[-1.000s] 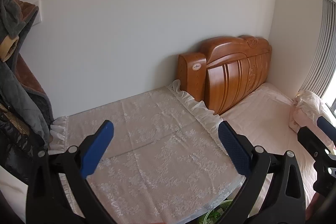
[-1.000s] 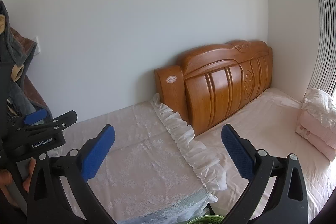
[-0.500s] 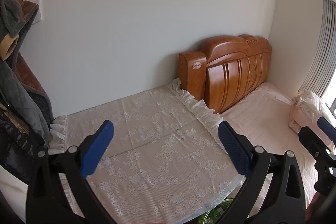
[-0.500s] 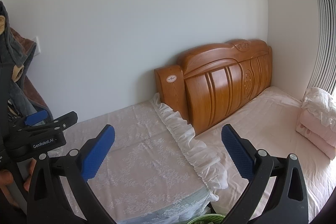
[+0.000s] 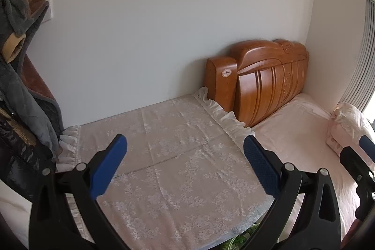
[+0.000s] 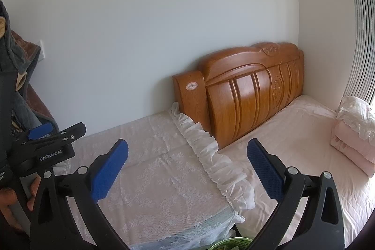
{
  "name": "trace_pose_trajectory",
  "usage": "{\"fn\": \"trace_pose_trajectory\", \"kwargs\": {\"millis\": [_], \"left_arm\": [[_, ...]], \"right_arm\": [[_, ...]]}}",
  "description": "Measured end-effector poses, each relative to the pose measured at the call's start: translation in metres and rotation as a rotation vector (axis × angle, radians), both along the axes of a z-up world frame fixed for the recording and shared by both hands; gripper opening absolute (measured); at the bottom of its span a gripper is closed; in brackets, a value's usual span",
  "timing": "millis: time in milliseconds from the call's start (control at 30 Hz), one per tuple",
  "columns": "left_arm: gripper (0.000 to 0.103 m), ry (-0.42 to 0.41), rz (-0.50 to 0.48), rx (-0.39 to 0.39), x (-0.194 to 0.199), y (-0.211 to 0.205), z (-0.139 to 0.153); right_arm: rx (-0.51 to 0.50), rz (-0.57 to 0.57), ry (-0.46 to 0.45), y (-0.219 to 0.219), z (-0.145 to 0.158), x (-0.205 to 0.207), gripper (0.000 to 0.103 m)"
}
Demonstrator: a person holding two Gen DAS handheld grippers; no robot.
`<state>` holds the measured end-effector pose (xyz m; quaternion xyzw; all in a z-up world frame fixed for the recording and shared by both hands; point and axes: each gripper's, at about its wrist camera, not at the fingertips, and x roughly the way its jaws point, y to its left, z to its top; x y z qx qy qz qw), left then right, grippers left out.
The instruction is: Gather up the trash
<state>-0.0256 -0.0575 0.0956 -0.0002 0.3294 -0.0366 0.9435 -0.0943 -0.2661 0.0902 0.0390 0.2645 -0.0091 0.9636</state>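
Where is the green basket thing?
The green basket peeks in at the very bottom of the right wrist view, below the front edge of the lace cloth, between the open right gripper fingers.

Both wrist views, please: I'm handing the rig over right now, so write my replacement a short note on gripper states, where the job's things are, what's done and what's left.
Left gripper: open, holding nothing, above the lace-covered table.
Right gripper: open, holding nothing, over the table's ruffled edge beside the bed.
Green basket: only its rim shows, below the table's near edge.
Trash: none visible on table or bed.
Done: no pickup evident.
Left: find the trash, probably lower down; pick it up.
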Motion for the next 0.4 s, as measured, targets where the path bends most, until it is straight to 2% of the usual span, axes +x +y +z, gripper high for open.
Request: {"fn": "trace_pose_trajectory", "kwargs": {"millis": [400], "left_arm": [[0.095,-0.003,-0.018,0.001,-0.0023,-0.0025,-0.0004]], "right_arm": [[0.003,-0.002,0.004,0.0032,-0.003,-0.0007,0.101]]}}
